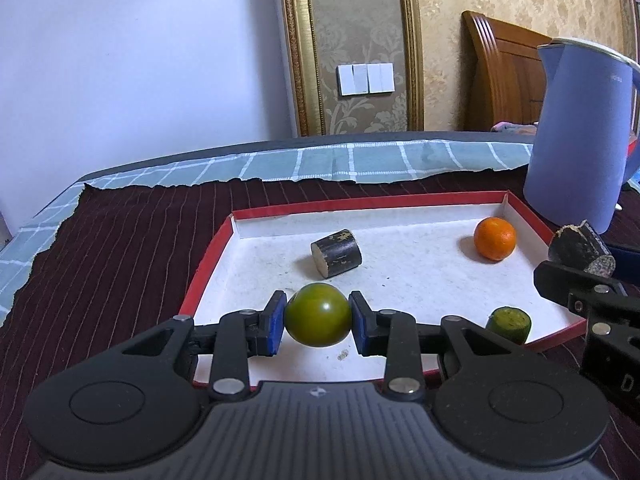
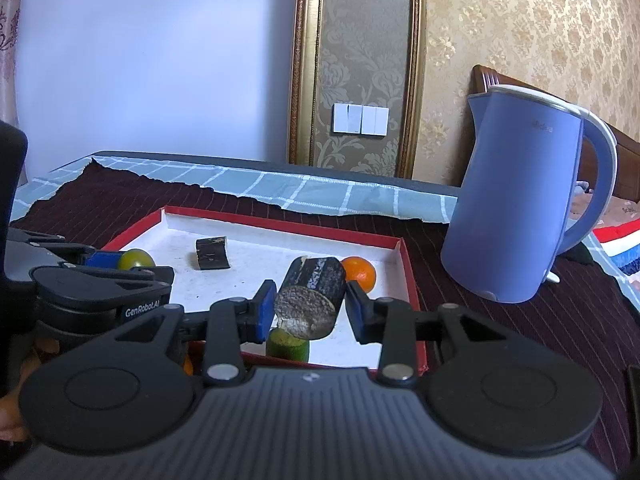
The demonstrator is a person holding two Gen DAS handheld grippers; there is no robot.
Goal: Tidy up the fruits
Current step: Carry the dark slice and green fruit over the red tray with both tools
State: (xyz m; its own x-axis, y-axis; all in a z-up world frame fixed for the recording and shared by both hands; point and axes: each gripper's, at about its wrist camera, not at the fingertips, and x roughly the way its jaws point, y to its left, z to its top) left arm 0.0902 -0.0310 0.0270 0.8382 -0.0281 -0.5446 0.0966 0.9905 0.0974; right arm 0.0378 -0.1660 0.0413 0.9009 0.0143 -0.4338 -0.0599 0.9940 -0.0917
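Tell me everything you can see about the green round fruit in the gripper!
The green round fruit is smooth and shiny, olive-green with a yellower patch, a bit like an unripe tomato. It looks whole and unbruised. The left gripper pinches it from both sides with its blue pads, which press on its skin. It sits over the near-left part of the red-rimmed box, though whether it rests on the white floor or hangs above it cannot be told. Nothing else touches it.

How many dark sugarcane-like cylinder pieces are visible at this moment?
2. One dark cylinder lies in the red-rimmed tray near its far left; the other cylinder is clamped in the right gripper. More may be hidden.
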